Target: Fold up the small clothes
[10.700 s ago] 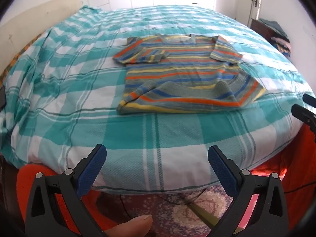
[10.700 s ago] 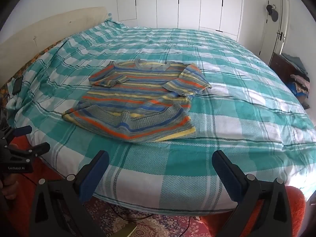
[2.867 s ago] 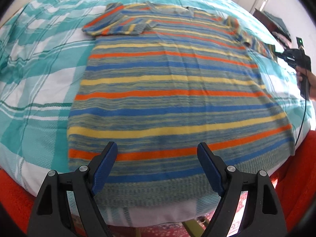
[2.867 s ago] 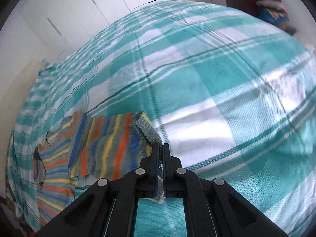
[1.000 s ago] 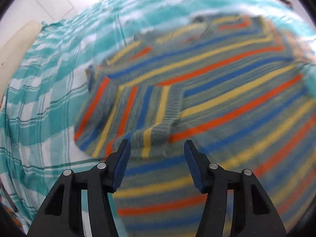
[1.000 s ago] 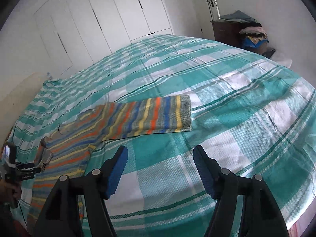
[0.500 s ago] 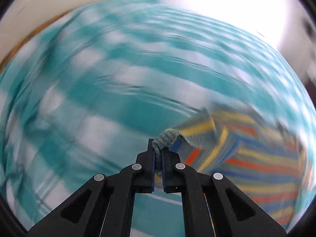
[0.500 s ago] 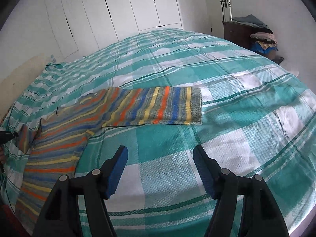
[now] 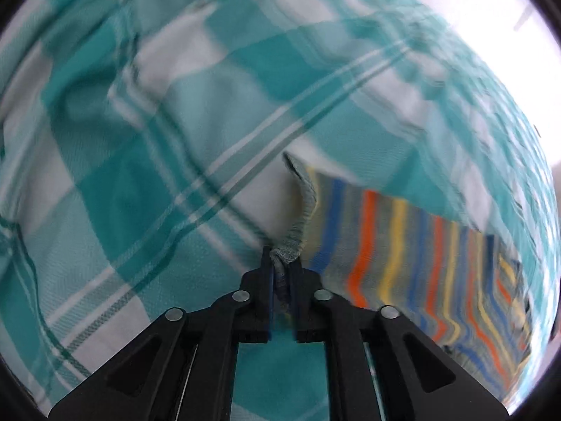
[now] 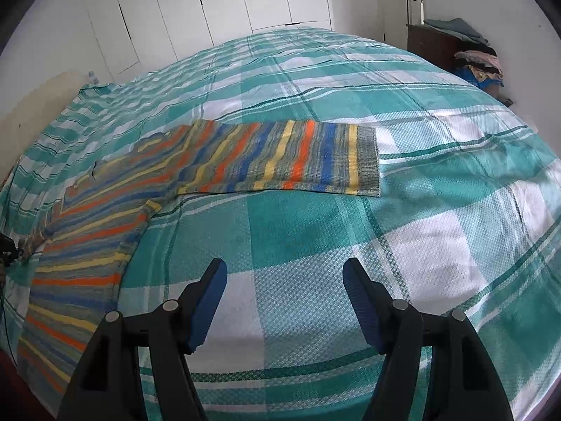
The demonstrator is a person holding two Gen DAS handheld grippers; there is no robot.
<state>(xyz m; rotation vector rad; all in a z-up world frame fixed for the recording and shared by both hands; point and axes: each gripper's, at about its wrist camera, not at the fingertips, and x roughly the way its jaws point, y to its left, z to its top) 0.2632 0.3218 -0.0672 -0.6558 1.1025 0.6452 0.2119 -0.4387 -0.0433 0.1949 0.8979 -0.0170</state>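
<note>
No fold shows yet: the sweater (image 10: 105, 224) lies spread on the bed (image 10: 420, 245), left gripper (image 9: 282, 273) pinching one cuff (image 9: 298, 224), right gripper (image 10: 283, 301) wide and empty near the other sleeve (image 10: 280, 158).

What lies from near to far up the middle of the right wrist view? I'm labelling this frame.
Open right gripper → teal-and-white checked bedspread → outstretched sleeve of the orange, blue and yellow striped knit sweater → more bedspread → white panelled wardrobe doors.
</note>
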